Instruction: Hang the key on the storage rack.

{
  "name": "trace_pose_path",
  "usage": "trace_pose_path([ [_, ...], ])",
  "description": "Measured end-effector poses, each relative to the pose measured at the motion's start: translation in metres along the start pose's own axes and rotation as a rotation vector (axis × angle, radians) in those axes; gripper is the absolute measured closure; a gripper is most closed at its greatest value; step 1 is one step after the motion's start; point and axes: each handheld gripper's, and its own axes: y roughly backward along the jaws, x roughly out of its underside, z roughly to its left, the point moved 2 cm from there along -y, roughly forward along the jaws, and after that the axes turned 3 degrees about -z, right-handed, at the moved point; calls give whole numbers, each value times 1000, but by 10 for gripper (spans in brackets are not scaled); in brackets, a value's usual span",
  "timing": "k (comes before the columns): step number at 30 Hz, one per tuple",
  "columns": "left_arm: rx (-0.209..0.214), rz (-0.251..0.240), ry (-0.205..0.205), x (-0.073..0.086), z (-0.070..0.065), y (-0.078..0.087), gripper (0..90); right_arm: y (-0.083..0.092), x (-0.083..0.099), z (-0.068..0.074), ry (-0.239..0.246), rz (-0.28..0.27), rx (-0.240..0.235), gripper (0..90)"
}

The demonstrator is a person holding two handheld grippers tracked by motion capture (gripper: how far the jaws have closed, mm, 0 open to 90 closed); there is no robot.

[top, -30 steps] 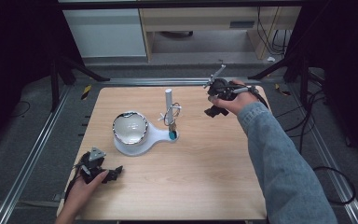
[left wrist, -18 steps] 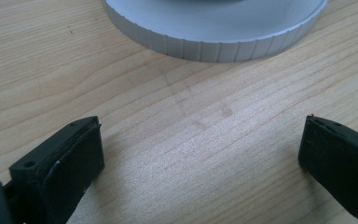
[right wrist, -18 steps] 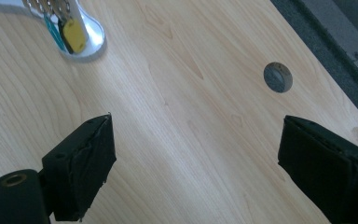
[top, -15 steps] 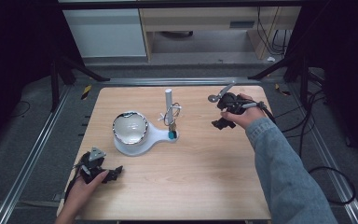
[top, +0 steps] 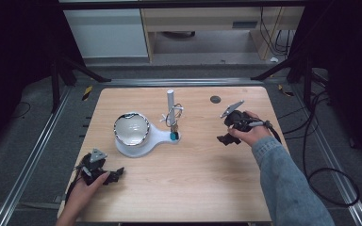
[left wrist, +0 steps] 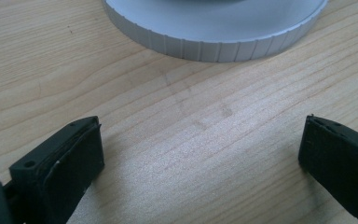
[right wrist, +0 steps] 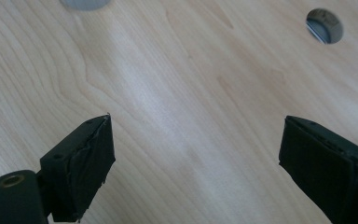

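So both grippers are empty right now, jaws spread wide with nothing but bare wood between them. The left gripper (top: 115, 174) sits at the lower left of the high view, parked near the front edge of the wooden table (top: 198, 188). Its own camera looks over the open jaws at a ribbed white rim (left wrist: 214, 44) along the top of the frame, which I take to be the base of the magnifier.

The right gripper (top: 227, 138) is at centre right of the high view, low over the tabletop, pointing roughly toward the middle of the picture. In the right gripper view there's just wood grain ahead, plus the round cable hole (right wrist: 324, 25) in the upper right corner.

The thing they seem to be working toward is the desk magnifier (top: 132, 129), just left of centre in the high view: a round lens on a white base (top: 162, 138), with a thin post and little clips (top: 172, 115) rising beside it. Hard to say at this size what the clips hold, maybe nothing.

My read: this is the approach step, nothing grabbed yet. Next move calls for the right gripper to travel left across the table to the stand and line its open jaws up around the post or base before closing, while the left one steadies the base.
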Motion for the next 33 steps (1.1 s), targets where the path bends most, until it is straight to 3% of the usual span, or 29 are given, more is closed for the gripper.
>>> trace_pose_path([
  [8,-1,4,-3,0,0,0,0,-14,31,-2,-50,-23,19,102],
  [17,0,2,-3,0,0,0,0,-26,69,-12,-177,-62,54,96],
  [29,0,3,-4,0,0,0,0,-40,100,-18,-279,-118,116,68],
  [33,0,3,-4,0,0,0,0,-42,110,-19,-333,-184,113,38],
])
